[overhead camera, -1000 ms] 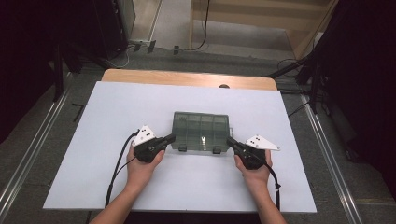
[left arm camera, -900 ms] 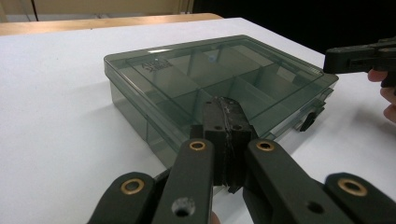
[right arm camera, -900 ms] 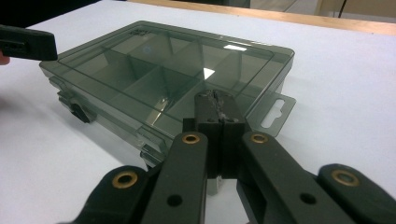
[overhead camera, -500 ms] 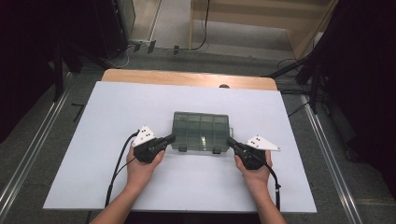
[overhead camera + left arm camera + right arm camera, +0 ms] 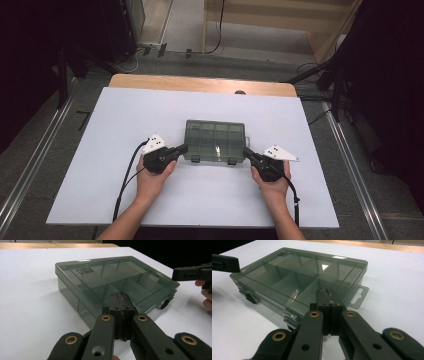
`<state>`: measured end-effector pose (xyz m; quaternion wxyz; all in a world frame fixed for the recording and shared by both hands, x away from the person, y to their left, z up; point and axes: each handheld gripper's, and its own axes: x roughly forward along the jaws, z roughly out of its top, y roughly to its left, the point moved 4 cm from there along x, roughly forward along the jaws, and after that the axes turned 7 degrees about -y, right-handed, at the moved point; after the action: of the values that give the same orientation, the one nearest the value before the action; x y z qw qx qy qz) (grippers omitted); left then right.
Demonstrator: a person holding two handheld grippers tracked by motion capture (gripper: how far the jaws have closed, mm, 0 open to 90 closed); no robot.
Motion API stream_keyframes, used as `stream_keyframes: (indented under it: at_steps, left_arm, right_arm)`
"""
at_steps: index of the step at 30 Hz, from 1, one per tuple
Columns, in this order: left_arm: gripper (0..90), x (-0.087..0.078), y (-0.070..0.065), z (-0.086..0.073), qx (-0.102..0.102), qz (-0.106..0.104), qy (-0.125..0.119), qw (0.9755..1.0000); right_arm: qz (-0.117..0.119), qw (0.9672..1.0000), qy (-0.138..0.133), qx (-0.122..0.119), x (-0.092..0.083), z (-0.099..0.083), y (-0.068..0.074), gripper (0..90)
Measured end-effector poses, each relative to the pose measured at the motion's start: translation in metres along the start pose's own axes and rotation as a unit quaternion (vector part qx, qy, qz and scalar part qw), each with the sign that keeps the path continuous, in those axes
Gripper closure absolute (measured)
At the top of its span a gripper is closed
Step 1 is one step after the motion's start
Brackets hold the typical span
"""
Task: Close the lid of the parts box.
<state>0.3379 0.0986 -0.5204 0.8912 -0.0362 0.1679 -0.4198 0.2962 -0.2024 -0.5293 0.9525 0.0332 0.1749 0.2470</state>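
Note:
A smoky transparent compartment box (image 5: 215,141) lies shut in the middle of the white table, its two latches on the near side. My left gripper (image 5: 182,148) points at its near left corner, jaws shut with nothing between them; in the left gripper view the tips (image 5: 120,297) sit just over the box (image 5: 112,282) corner. My right gripper (image 5: 246,151) points at the near right corner, also shut and empty; its tips (image 5: 327,293) hover by the box (image 5: 297,275) edge next to the hang tab (image 5: 358,297). Whether the tips touch the lid I cannot tell.
The white table top (image 5: 125,120) has a wooden strip (image 5: 200,84) along its far edge. Cables trail from both grippers toward the near edge. Dark floor, rails and stands surround the table.

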Motion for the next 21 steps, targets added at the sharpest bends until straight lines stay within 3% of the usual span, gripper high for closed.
stream_keyframes:
  at_steps: [2,4,6,9,10,11,12,13,16,17,18,21]
  left_arm:
    - [88.9,0.0,-0.001,0.0,0.004,-0.002,0.0,1.0]
    - [80.6,-0.001,-0.002,0.001,0.007,-0.006,-0.004,1.0]
    - [78.0,-0.004,-0.003,0.003,0.012,-0.012,-0.008,0.9998]
    - [67.7,-0.007,-0.007,0.006,0.026,-0.014,-0.014,0.9995]
    - [52.9,-0.007,-0.008,0.007,0.032,-0.009,-0.012,0.9994]
    - [52.9,-0.007,-0.009,0.007,0.032,-0.009,-0.01,0.9994]
    - [37.5,-0.007,-0.009,0.008,0.03,-0.011,-0.01,0.9994]
    - [37.5,-0.008,-0.009,0.008,0.028,-0.011,-0.009,0.9995]
    - [11.7,-0.01,-0.01,0.008,0.034,-0.015,-0.006,0.9993]
    - [6.8,-0.011,-0.01,0.008,0.036,-0.018,-0.007,0.9992]
    - [1.4,-0.012,-0.009,0.008,0.035,-0.018,-0.007,0.9992]
    - [0.0,-0.017,-0.01,0.009,0.043,-0.019,-0.01,0.9989]
  right_arm:
    - [0.002,1.0,-0.001,0.001,0.0,0.0,0.0,90.0]
    - [0.012,0.9999,-0.005,0.008,-0.001,0.001,-0.001,78.0]
    - [0.019,0.9997,-0.012,0.009,-0.003,0.002,-0.001,67.5]
    - [0.017,0.9994,-0.028,0.01,-0.008,0.006,-0.003,54.6]
    - [0.014,0.9993,-0.034,0.007,-0.01,0.008,-0.003,40.9]
    - [0.014,0.9993,-0.034,0.007,-0.01,0.008,-0.003,40.9]
    - [0.015,0.9991,-0.038,0.007,-0.012,0.009,-0.004,24.3]
    - [0.015,0.9991,-0.038,0.007,-0.012,0.009,-0.004,24.3]
    - [0.016,0.9989,-0.044,0.007,-0.015,0.011,-0.004,5.7]
    - [0.018,0.9987,-0.046,0.009,-0.016,0.011,-0.004,0.0]
    - [0.022,0.9985,-0.049,0.008,-0.017,0.012,-0.005,0.0]
    - [0.021,0.9983,-0.053,0.012,-0.02,0.012,-0.007,0.0]
